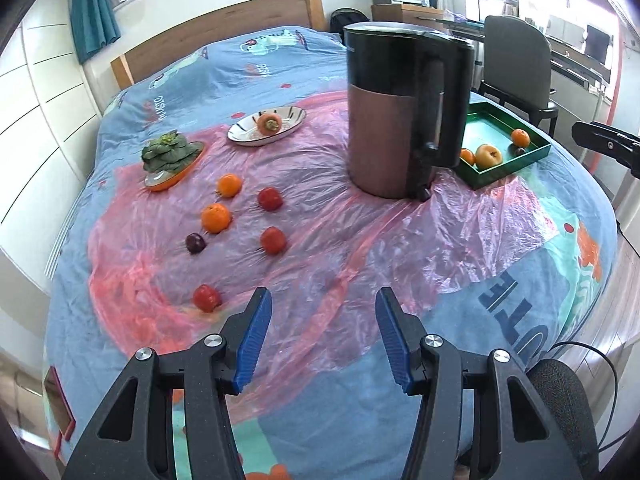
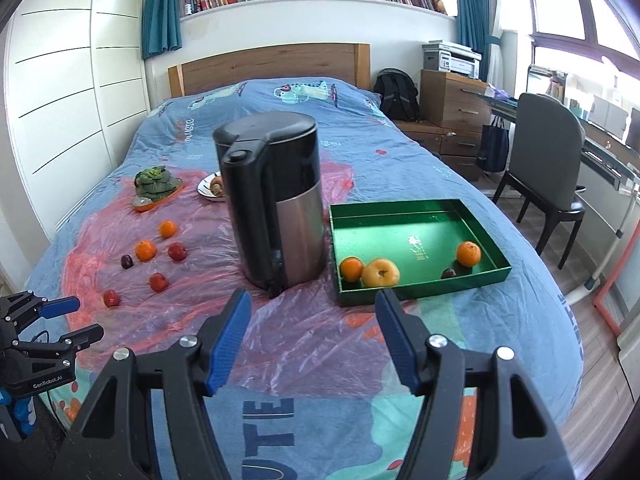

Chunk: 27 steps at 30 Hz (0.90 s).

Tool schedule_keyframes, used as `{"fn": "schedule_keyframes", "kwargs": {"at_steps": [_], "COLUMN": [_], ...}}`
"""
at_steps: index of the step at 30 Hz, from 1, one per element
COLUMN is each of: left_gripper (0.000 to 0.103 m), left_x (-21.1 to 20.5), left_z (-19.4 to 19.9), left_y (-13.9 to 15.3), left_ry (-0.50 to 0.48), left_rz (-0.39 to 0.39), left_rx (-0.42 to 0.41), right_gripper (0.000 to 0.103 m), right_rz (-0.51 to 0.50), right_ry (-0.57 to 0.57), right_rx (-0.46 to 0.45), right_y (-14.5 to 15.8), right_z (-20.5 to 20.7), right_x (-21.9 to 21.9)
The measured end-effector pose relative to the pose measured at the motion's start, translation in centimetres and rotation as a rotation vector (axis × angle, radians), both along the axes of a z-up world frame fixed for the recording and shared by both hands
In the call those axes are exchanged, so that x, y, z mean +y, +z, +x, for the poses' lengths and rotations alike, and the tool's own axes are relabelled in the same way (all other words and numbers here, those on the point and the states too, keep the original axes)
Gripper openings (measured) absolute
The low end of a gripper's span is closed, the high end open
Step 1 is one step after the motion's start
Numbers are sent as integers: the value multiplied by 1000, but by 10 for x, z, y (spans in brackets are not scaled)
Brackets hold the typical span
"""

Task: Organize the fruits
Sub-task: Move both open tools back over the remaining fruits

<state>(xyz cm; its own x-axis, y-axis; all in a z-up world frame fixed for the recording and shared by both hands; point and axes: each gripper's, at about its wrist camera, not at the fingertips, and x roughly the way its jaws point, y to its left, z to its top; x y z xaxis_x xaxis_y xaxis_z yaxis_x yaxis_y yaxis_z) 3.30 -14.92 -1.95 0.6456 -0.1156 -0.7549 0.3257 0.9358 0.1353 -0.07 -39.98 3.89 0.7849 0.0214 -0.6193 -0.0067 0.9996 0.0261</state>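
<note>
Six loose fruits on pink plastic sheet (image 1: 320,240) over bed: two oranges (image 1: 216,218), three red tomatoes (image 1: 207,298), one dark plum (image 1: 195,243). Green tray (image 2: 420,294) right of kettle (image 2: 276,204), already holding four. Left claw (image 1: 323,338) and right claw (image 2: 313,338) both spread, empty. Probably light, round, prone to rolling; tomatoes soft, best pinched gently across the middle.

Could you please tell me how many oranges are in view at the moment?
4: two in the green tray, one at its left corner and one near its right end; two loose on the pink plastic sheet.
</note>
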Motion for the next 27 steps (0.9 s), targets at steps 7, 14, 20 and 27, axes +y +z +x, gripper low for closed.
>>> {"fn": "schedule_keyframes", "kwargs": {"at_steps": [7,14,20,27], "left_gripper": [48,48,48,48], "left_x": [60,114,145,153], "left_z": [-5,-2,12,42], "left_y": [2,-5,-22,-50], "left_ry": [101,196,240,227], "left_rz": [-2,-29,-72,-111], "left_rx": [-22,-14,29,98], "right_gripper": [88,88,88,88], "right_rz": [0,-2,-6,-6], "right_ry": [98,187,275,355], "right_rx": [-12,12,58,139], "right_y": [9,2,-22,-63], "right_z": [3,22,42,76], "right_x": [55,112,160,204]}}
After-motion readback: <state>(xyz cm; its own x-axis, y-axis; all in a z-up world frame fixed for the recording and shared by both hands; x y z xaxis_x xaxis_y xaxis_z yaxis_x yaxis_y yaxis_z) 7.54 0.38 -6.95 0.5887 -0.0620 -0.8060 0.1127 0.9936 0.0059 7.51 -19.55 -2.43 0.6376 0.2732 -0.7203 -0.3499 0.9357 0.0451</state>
